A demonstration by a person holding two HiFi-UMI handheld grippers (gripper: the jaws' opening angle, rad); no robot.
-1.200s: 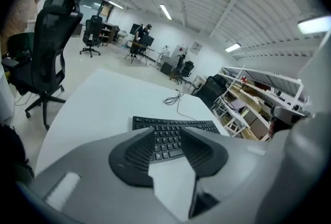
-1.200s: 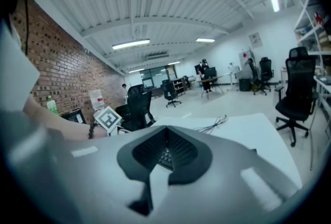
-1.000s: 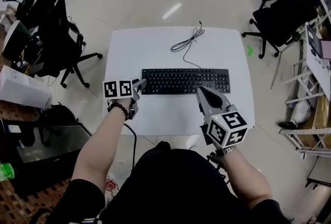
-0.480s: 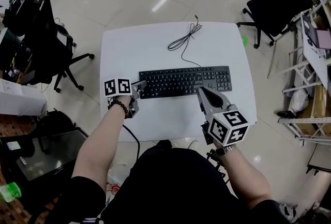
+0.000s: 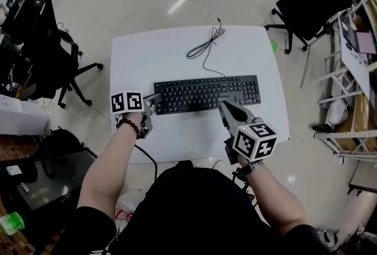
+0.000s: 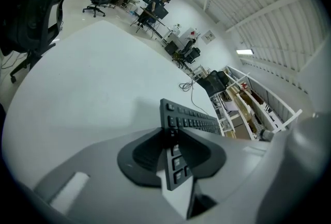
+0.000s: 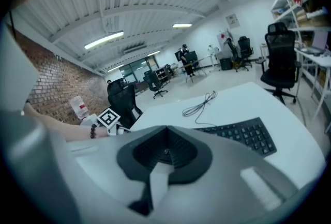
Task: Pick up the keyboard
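Note:
A black keyboard (image 5: 206, 93) lies across the white table (image 5: 177, 133), and its cable (image 5: 203, 47) coils toward the far edge. My left gripper (image 5: 157, 98) is at the keyboard's left end. In the left gripper view the keyboard (image 6: 194, 122) runs edge-on between the pads (image 6: 150, 153); the jaws are closing and the pads look to be touching it on both sides. My right gripper (image 5: 223, 106) is shut with nothing in it. It hovers just in front of the keyboard's near edge, right of centre. The right gripper view shows the keyboard (image 7: 243, 132) beyond the shut gripper (image 7: 165, 137).
Black office chairs stand left (image 5: 41, 42) and right (image 5: 309, 3) of the table. Metal shelving (image 5: 353, 65) lines the right side. The table's near edge (image 5: 194, 156) lies just below both grippers. A black cable (image 5: 150, 156) hangs by the person's left arm.
Both grippers have sunk a little toward the table. The left jaws have come in on the keyboard's left end. The right gripper has stayed shut.

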